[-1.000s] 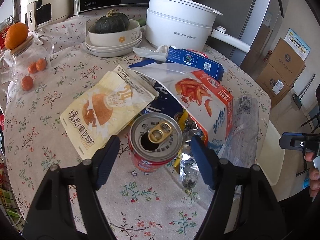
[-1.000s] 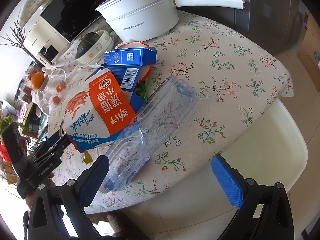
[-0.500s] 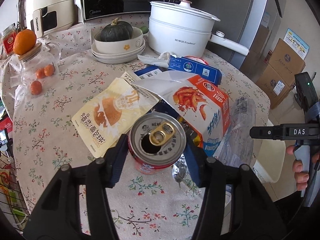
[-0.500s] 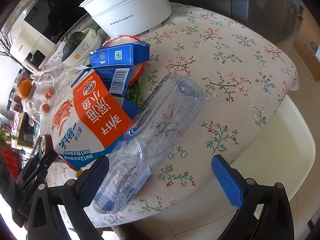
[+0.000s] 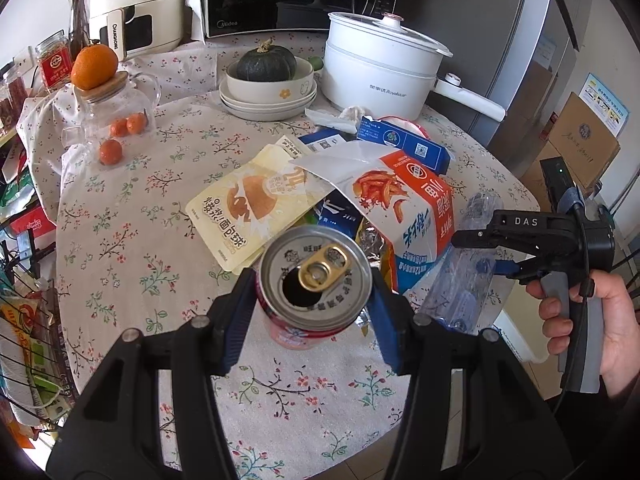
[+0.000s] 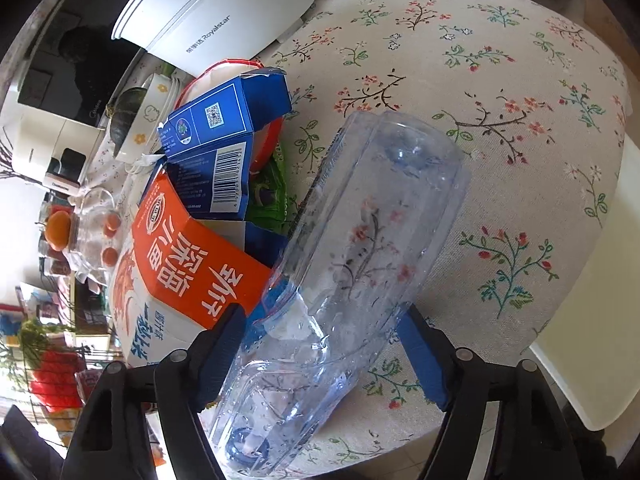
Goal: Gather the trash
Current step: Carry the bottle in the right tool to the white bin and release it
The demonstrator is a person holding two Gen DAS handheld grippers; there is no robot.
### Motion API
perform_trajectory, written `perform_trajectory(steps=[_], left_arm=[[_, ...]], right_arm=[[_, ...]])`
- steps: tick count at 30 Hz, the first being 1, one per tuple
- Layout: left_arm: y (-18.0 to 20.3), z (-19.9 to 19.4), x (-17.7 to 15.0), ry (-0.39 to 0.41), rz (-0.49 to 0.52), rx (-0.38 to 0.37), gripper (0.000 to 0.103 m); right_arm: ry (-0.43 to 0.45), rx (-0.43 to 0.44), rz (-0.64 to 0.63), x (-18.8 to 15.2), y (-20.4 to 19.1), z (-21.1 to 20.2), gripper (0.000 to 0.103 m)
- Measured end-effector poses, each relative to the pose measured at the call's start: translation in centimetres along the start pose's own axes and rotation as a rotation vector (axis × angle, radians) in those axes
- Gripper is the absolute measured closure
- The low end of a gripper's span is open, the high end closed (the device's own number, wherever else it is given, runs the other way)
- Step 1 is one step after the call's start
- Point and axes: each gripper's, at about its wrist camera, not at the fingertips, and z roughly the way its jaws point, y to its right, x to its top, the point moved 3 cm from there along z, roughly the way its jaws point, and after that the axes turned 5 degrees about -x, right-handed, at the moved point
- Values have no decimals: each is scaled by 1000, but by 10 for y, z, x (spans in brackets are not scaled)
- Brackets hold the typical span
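A red drinks can (image 5: 316, 276) with an open pull-tab sits between the blue pads of my left gripper (image 5: 314, 285), which is shut on it and holds it a little above the flowered tablecloth (image 5: 132, 248). A clear, empty plastic bottle (image 6: 380, 220) lies on its side near the table's right edge. My right gripper (image 6: 322, 320) straddles its neck end; its jaws are closing and the pads do not visibly squeeze the bottle. In the left wrist view the right gripper (image 5: 480, 254) reaches over that bottle (image 5: 476, 208). An orange-and-white carton (image 5: 404, 208), a yellow bread bag (image 5: 244, 204) and a blue box (image 5: 404, 144) lie piled between them.
A white electric pot (image 5: 376, 76), a bowl holding a dark squash (image 5: 268, 76) and a glass jar with oranges (image 5: 116, 120) stand at the back. A crumpled tissue (image 5: 340, 118) and foil wrapper (image 5: 372, 244) lie in the pile. A cream seat (image 6: 580, 320) sits beyond the table edge.
My left gripper has shut on the can and raised it. My right gripper has come down over the bottle, rolled, and its jaws have narrowed around it.
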Motion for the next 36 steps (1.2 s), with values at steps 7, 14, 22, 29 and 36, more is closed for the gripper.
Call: perform_trajectory(steps=[7, 14, 22, 29, 36], left_arm=[[4, -8, -4, 7, -28, -25, 47], [27, -15, -6, 20, -25, -86, 47], [79, -19, -2, 40, 32, -188, 47], [137, -9, -5, 22, 123, -265, 47], [185, 12, -15, -19, 198, -307, 47]], right_arm=[[37, 31, -40, -2, 2, -25, 34], [95, 39, -79, -5, 28, -70, 36], [180, 8, -49, -5, 84, -125, 37], [234, -70, 16, -3, 152, -160, 37], [233, -155, 89, -2, 215, -170, 41]])
